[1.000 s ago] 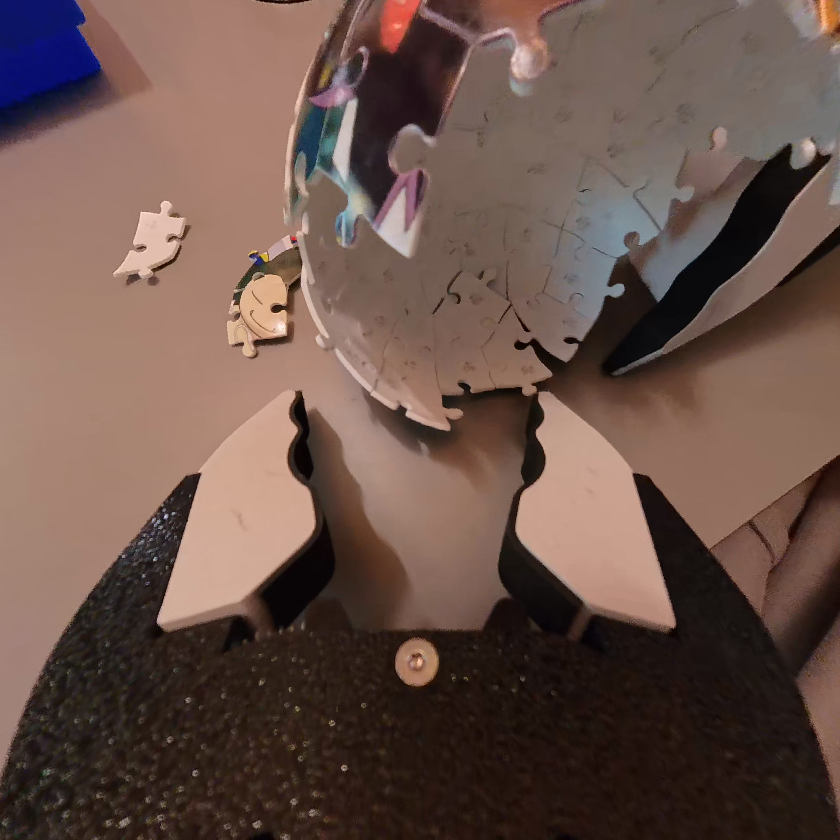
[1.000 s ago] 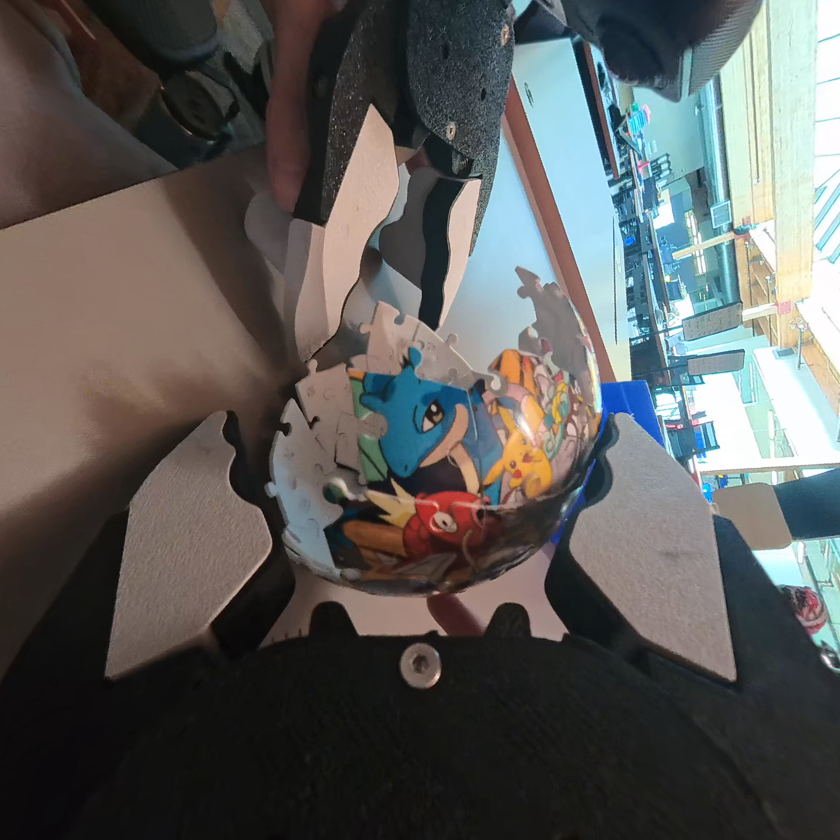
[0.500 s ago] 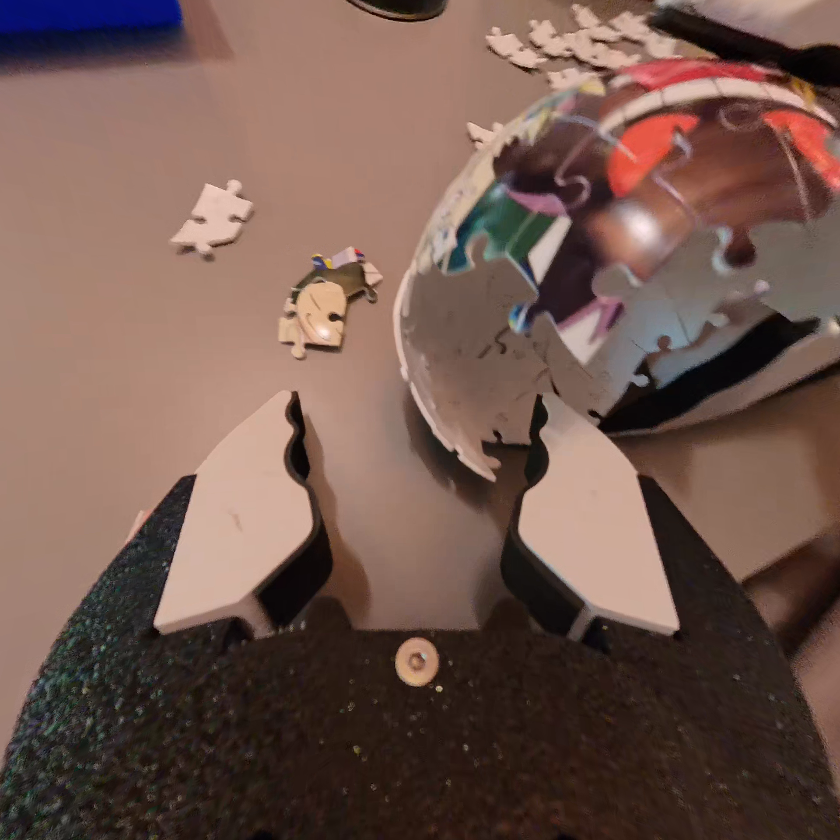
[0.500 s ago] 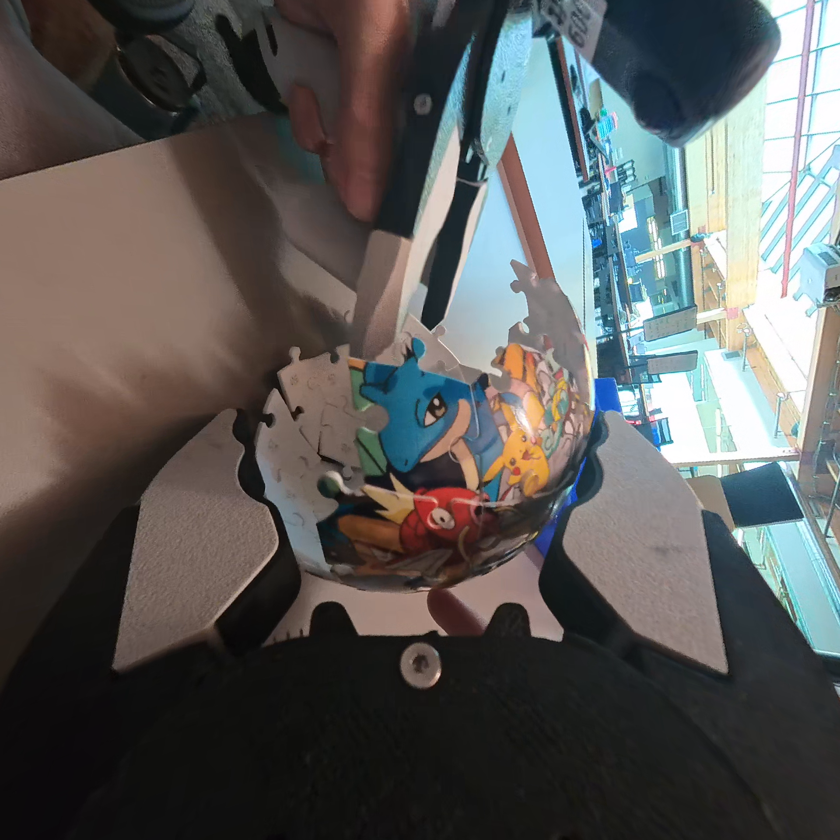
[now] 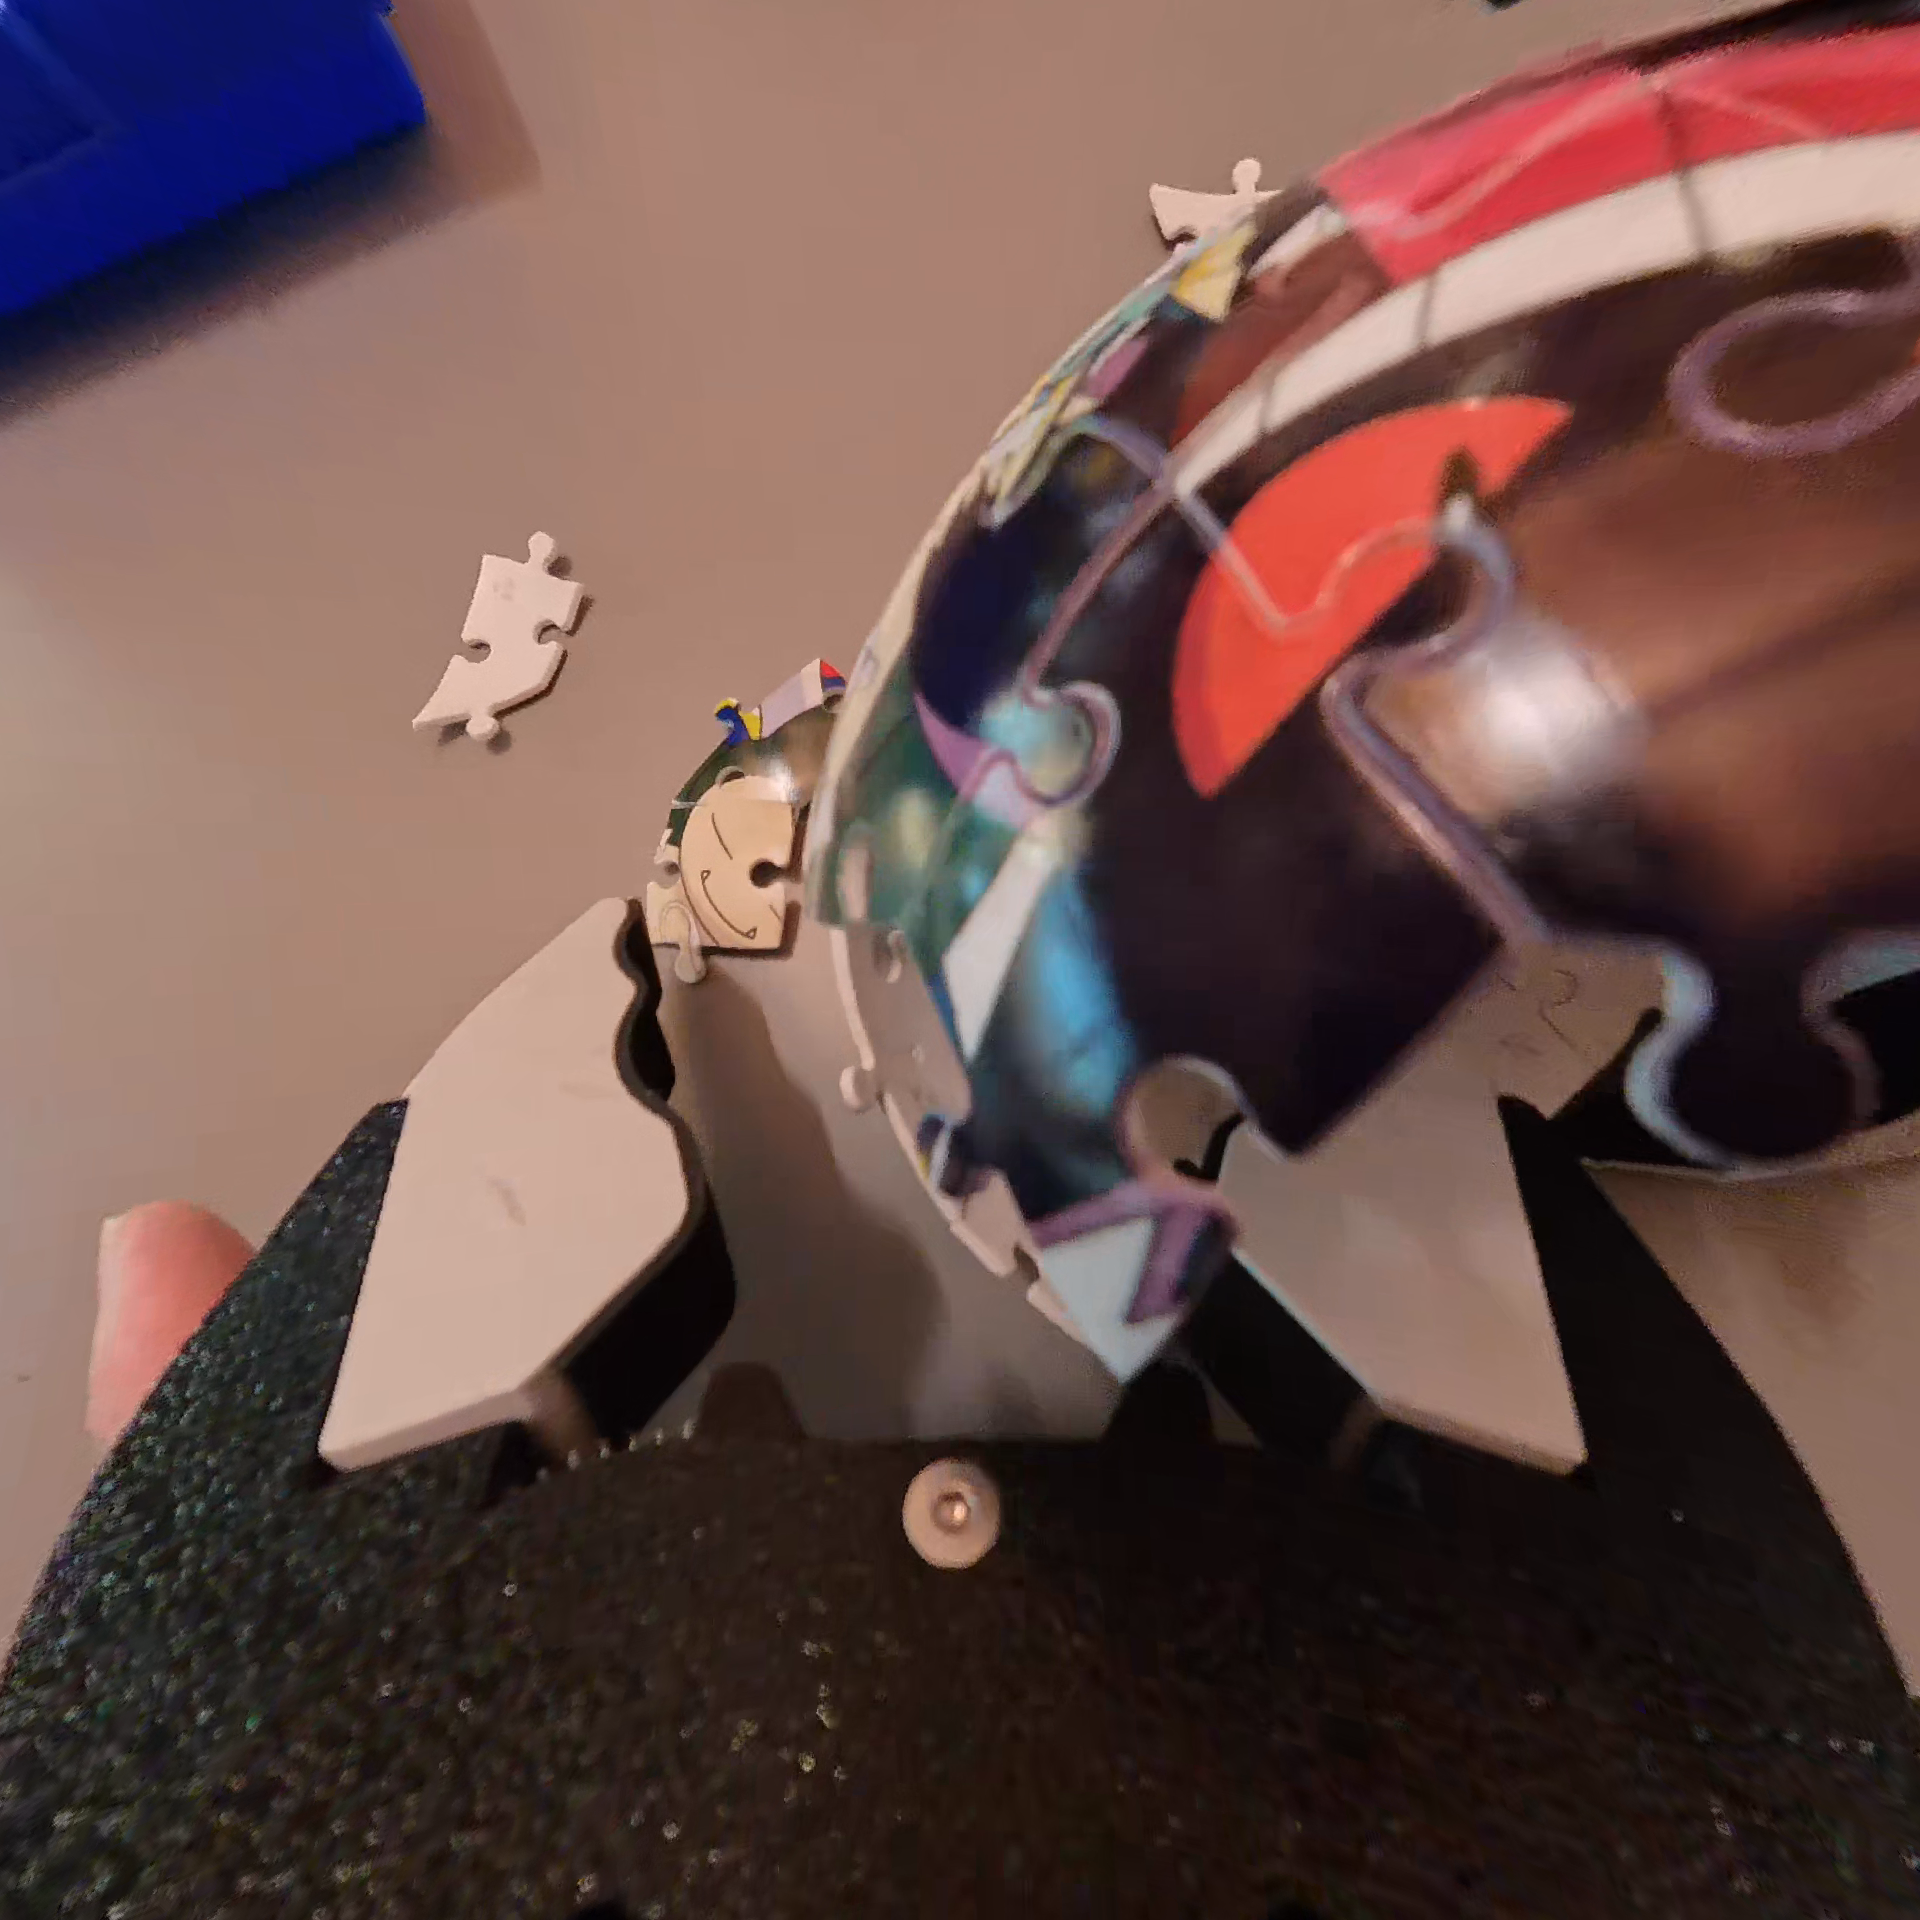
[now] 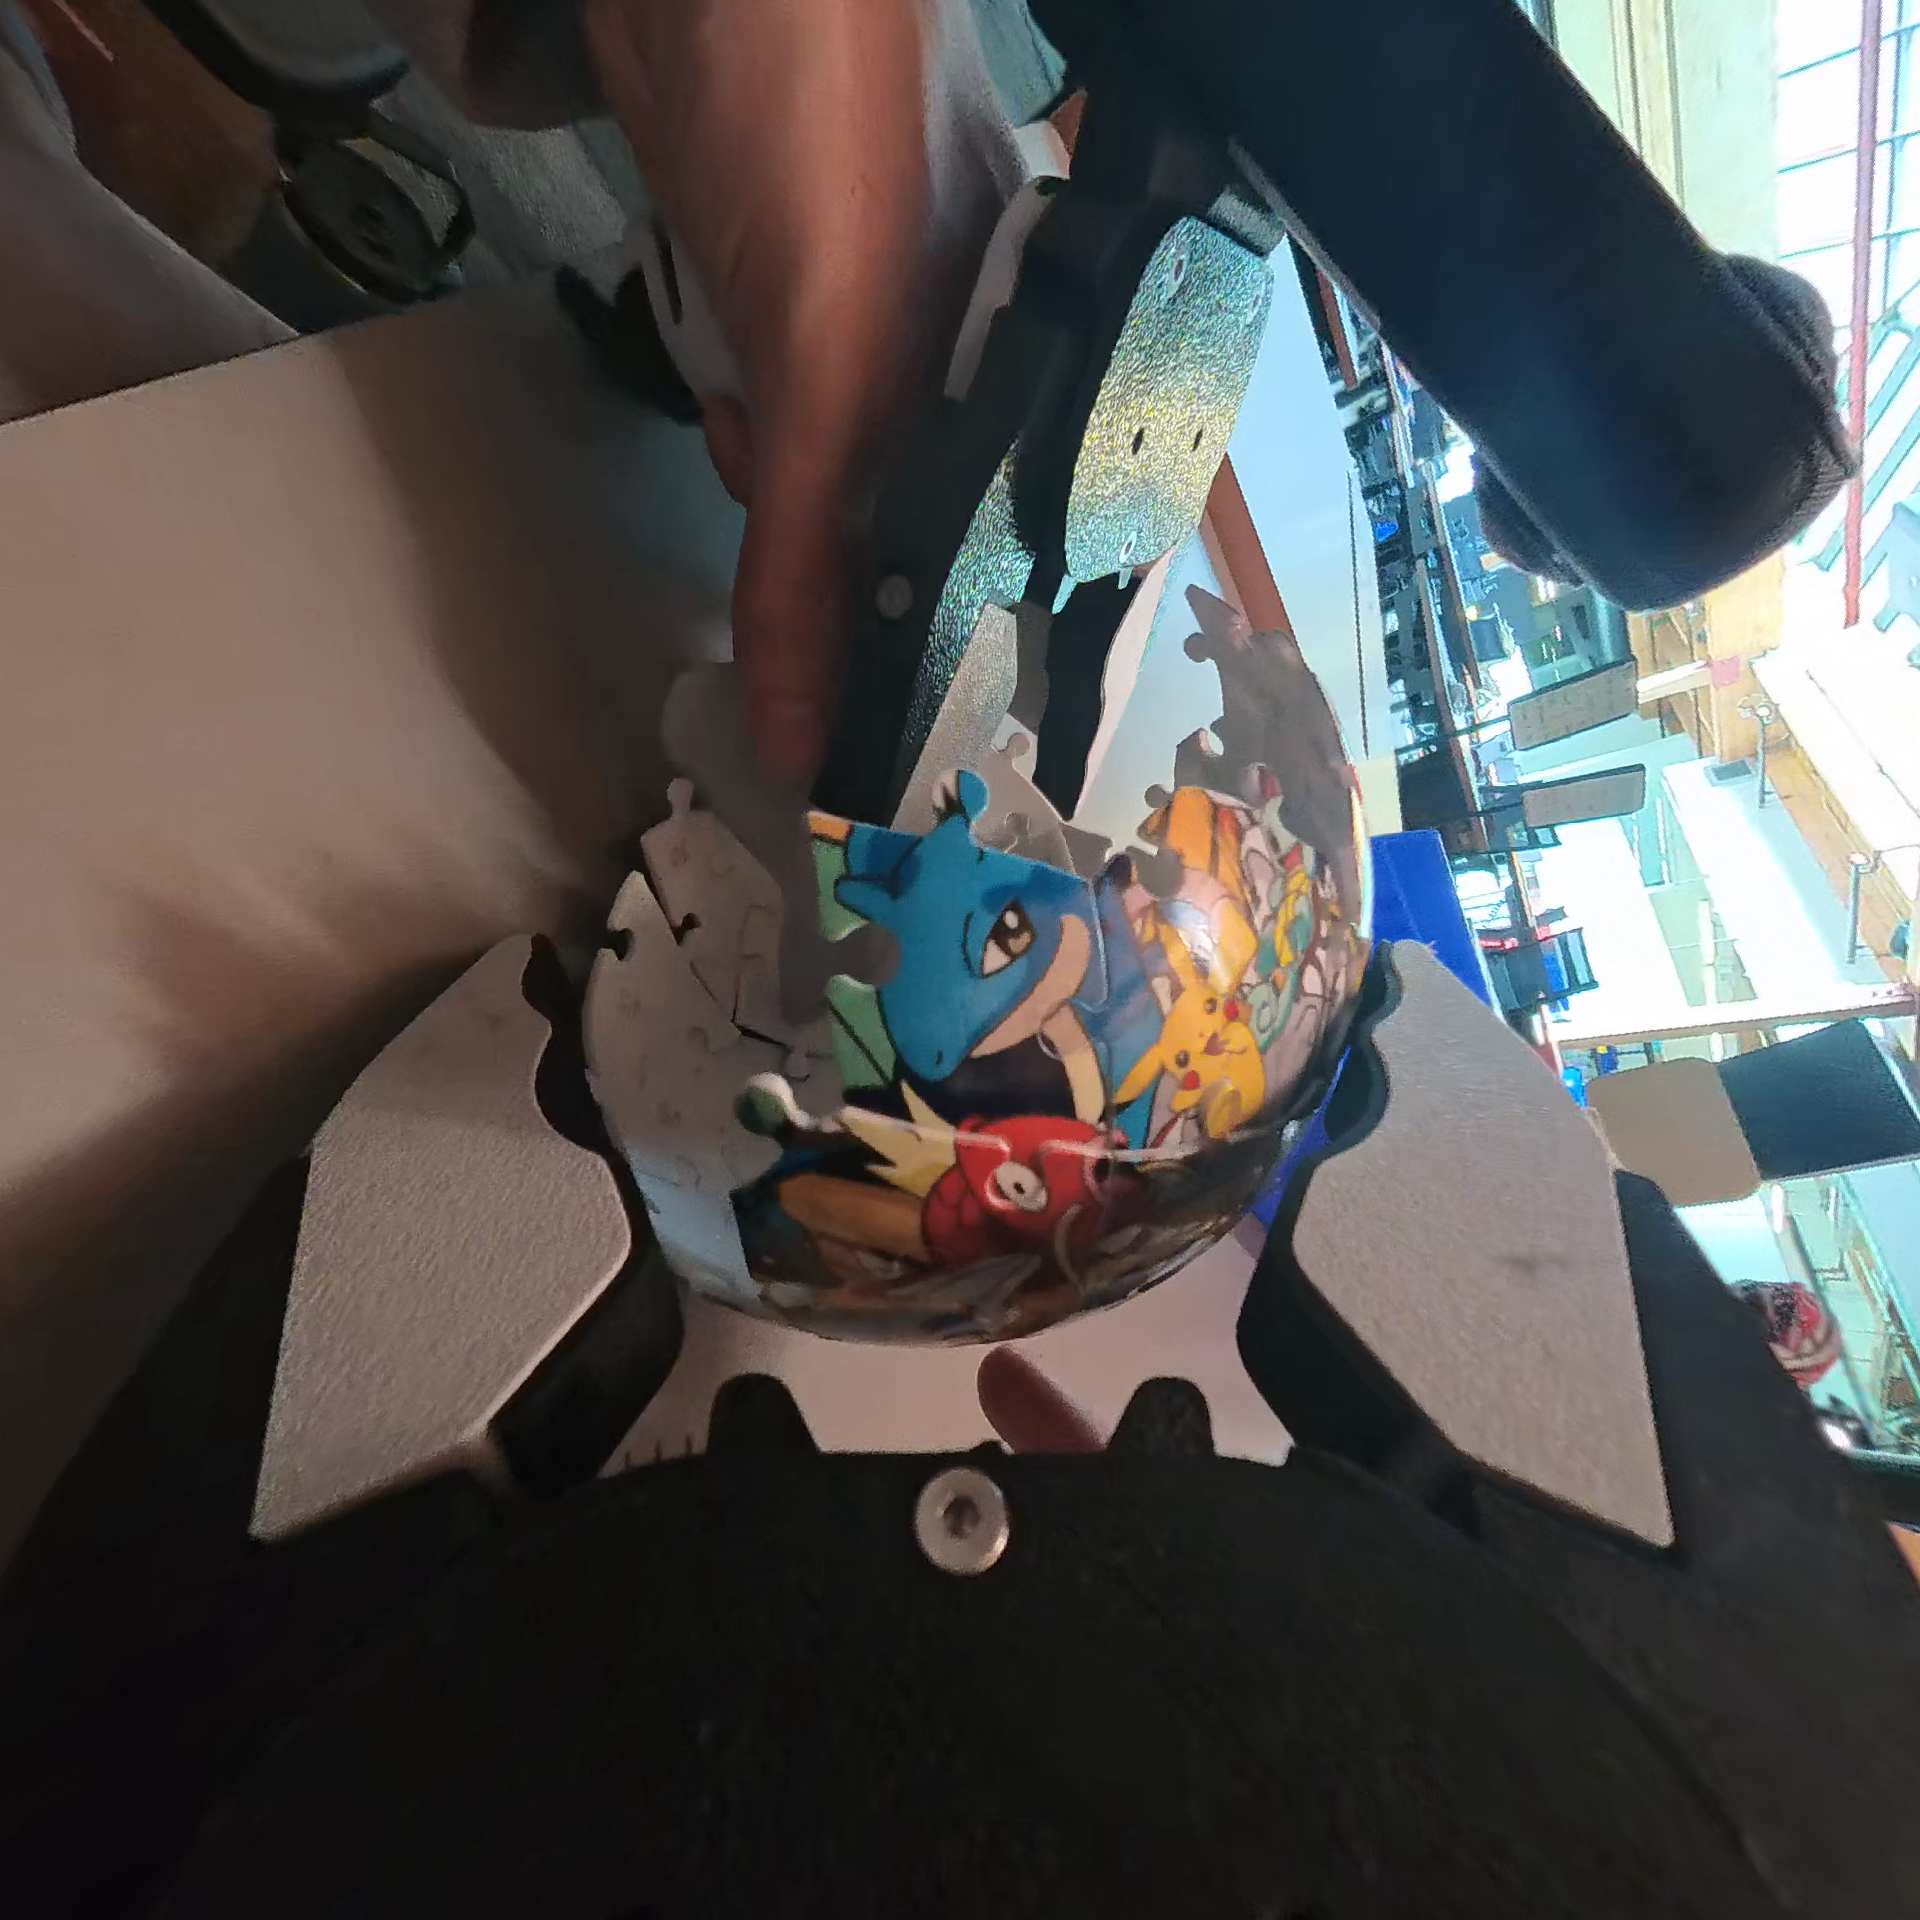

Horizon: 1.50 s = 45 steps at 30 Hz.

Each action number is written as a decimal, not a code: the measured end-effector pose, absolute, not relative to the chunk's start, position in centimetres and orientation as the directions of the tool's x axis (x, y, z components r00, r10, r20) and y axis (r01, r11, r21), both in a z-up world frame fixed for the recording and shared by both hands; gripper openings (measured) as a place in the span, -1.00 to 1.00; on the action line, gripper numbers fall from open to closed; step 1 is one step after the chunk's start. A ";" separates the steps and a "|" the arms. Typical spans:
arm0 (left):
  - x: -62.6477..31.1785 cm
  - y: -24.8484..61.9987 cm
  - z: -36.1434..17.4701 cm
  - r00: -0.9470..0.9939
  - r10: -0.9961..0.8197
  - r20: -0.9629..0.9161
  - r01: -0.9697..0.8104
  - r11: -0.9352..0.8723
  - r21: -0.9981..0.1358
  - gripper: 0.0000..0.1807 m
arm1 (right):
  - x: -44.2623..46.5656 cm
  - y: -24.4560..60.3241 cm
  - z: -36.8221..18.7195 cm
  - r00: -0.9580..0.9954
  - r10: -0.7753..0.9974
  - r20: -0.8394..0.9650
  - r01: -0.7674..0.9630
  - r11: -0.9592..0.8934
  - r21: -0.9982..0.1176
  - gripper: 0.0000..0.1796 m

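Observation:
A partly built puzzle ball [image 6: 1039, 1039], with colourful cartoon creatures outside and white inside, sits between the fingers of my right gripper [image 6: 956, 966], which is shut on its two sides and holds it above the table. In the left wrist view the ball [image 5: 1351, 727] fills the right half, blurred and very close. My left gripper [image 5: 935, 987] is open, and the ball's jagged rim lies between its fingers and covers the tip of the right finger [image 5: 1403, 1299]. The left gripper [image 6: 1008, 665] and the hand holding it [image 6: 810, 416] also show in the right wrist view, at the ball's open rim.
On the brown table [image 5: 260, 831] lie a loose white puzzle piece [image 5: 504, 639], a small joined coloured cluster [image 5: 738, 862] near my left fingertip, and another white piece [image 5: 1210, 203] behind the ball. A blue box [image 5: 156, 135] stands at the far left.
My left gripper has moved in toward the ball, so the rim now lies between its open fingers and over the right one. The right gripper has kept its hold.

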<state>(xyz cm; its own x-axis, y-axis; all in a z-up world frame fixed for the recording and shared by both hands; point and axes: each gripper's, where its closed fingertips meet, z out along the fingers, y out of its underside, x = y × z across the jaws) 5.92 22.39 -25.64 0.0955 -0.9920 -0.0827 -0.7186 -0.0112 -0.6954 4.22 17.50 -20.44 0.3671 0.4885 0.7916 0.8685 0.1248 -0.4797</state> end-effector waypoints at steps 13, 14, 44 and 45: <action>6.1 22.7 -25.8 0.116 -0.991 -0.062 -0.728 -0.043 -0.685 0.13 | 4.8 17.3 -20.6 0.395 0.525 0.754 0.841 0.123 -0.527 0.59; 6.1 22.6 -25.8 0.113 -0.992 -0.054 -0.730 -0.046 -0.682 0.12 | 5.2 17.0 -20.7 0.374 0.550 0.746 0.851 0.116 -0.512 0.60; 6.6 22.7 -26.0 0.103 -0.994 -0.028 -0.769 -0.062 -0.636 0.13 | 7.2 17.2 -22.6 0.244 0.939 0.241 0.702 0.000 -0.712 0.56; 6.7 22.8 -26.1 0.108 -0.994 -0.022 -0.767 -0.069 -0.638 0.15 | 7.1 17.1 -22.6 0.252 0.934 0.254 0.711 0.000 -0.703 0.56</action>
